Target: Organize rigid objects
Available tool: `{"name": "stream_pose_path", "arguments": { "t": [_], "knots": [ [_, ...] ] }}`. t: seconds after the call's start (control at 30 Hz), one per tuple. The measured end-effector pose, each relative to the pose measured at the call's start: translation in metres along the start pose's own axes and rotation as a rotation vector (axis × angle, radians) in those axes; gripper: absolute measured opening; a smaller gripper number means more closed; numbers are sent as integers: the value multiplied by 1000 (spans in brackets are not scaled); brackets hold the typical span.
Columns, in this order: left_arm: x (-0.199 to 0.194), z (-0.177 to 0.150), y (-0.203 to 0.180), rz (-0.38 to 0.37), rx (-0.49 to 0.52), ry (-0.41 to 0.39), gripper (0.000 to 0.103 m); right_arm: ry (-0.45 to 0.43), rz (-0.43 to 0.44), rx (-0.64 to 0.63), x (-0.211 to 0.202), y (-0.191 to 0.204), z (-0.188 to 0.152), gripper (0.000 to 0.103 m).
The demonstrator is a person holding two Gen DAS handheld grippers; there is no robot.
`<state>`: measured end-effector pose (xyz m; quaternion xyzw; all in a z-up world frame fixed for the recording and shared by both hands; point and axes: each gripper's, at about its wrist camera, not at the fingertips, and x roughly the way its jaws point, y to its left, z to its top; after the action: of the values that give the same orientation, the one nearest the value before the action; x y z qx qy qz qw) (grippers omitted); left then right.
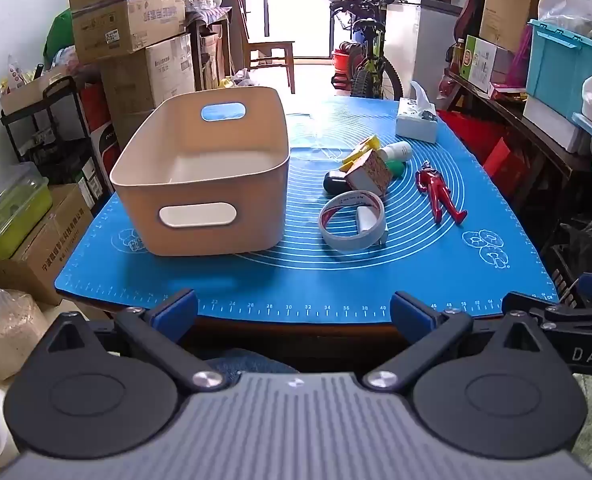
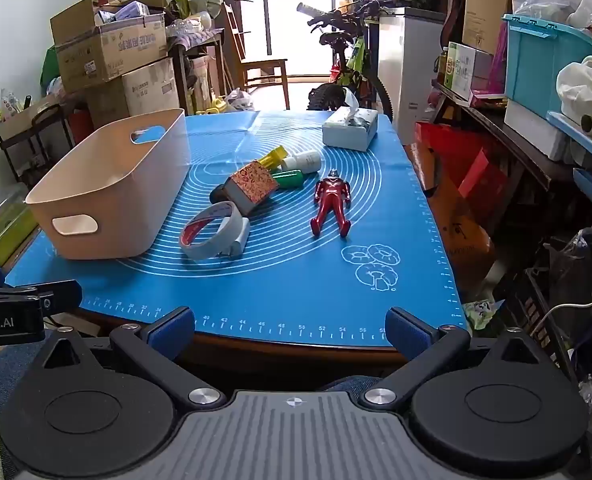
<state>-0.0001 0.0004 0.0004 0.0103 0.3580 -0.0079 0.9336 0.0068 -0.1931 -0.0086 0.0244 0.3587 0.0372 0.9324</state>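
A beige storage bin (image 1: pixel 200 196) (image 2: pixel 108 196) stands empty on the left of the blue mat (image 1: pixel 375 276) (image 2: pixel 280 280). To its right lie a tape roll (image 1: pixel 351 220) (image 2: pixel 210 232), a patterned box (image 1: pixel 369 172) (image 2: pixel 254 184), a black item (image 1: pixel 333 182), a yellow piece (image 1: pixel 361 150) (image 2: pixel 274 157), a white bottle (image 1: pixel 395 152) (image 2: pixel 303 161), a green item (image 1: pixel 395 167) (image 2: pixel 290 179) and a red figure (image 1: pixel 437 194) (image 2: pixel 331 204). My left gripper (image 1: pixel 294 314) and right gripper (image 2: pixel 290 330) are open and empty, held before the table's near edge.
A tissue box (image 1: pixel 415 120) (image 2: pixel 349 128) sits at the mat's far right. Stacked cardboard boxes (image 1: pixel 132 40) stand left of the table. A bicycle (image 1: pixel 369 52) is behind it. Shelves with a teal bin (image 2: pixel 543 64) run along the right.
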Motion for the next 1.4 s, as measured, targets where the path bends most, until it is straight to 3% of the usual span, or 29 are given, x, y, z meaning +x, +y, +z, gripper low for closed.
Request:
{"name": "stream_pose_path", "arguments": {
  "t": [1.4],
  "knots": [
    [0,-3,-6,19,26,-4,101,9,-11,-14,2,3,0,100]
  ]
}}
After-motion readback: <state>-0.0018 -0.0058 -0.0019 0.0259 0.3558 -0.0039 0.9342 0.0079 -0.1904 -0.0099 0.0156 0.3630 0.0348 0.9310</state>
